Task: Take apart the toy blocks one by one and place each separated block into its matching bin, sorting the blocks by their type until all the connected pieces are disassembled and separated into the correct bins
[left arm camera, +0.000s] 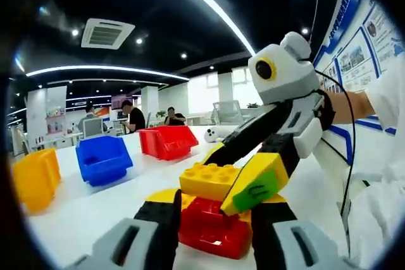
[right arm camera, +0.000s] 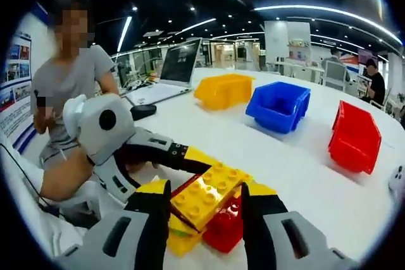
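A cluster of joined toy blocks sits low over the white table [left arm camera: 95,210]: a red block [left arm camera: 212,229] underneath, yellow blocks around it, and a yellow studded block [left arm camera: 205,180] on top. My left gripper [left arm camera: 215,212] is shut on the red block. My right gripper [left arm camera: 233,180] reaches in from the right and clamps the top yellow block. In the right gripper view, the yellow block [right arm camera: 205,197] is pinched in my right gripper [right arm camera: 205,205], the red block [right arm camera: 224,229] shows below it, and the left gripper [right arm camera: 188,159] comes in from the left.
Three bins stand in a row on the table: yellow [left arm camera: 35,178], blue [left arm camera: 103,158], red [left arm camera: 168,140]; the same yellow [right arm camera: 224,90], blue [right arm camera: 278,105] and red [right arm camera: 355,137] bins appear from the other side. A laptop [right arm camera: 174,67] and mouse [right arm camera: 144,110] lie beyond. People sit in the background.
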